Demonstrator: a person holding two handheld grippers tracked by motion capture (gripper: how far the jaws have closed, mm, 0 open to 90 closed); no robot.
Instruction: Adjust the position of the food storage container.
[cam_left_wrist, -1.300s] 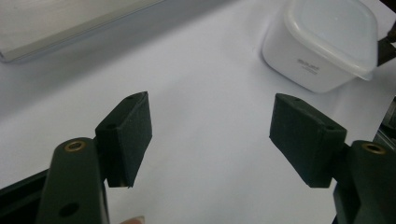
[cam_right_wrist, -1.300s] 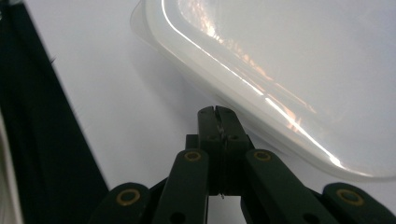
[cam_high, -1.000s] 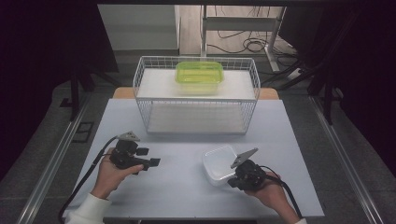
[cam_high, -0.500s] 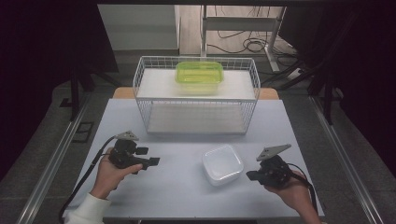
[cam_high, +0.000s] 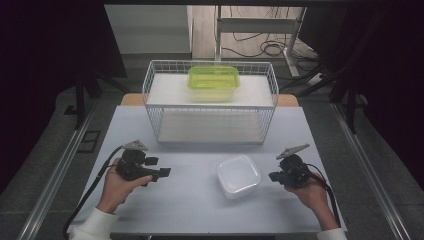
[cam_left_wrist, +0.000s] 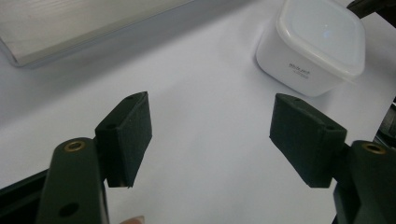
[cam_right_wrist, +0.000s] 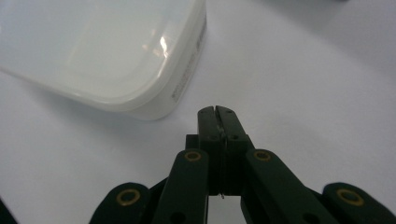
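White tub (cam_high: 238, 175) sits between both tongs; left tongs (cam_high: 159, 167) apart, right tongs (cam_high: 272, 176) together, empty.

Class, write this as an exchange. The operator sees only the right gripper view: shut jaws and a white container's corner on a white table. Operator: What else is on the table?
Observer: A white wire rack stands at the far side, and a green lidded box sits on its top shelf.
Operator: Where is the other gripper?
Observer: The left gripper is at the other side of the white container, apart from it.
Operator: Are its jaws shut too?
Observer: No, they stand wide open with nothing between them.
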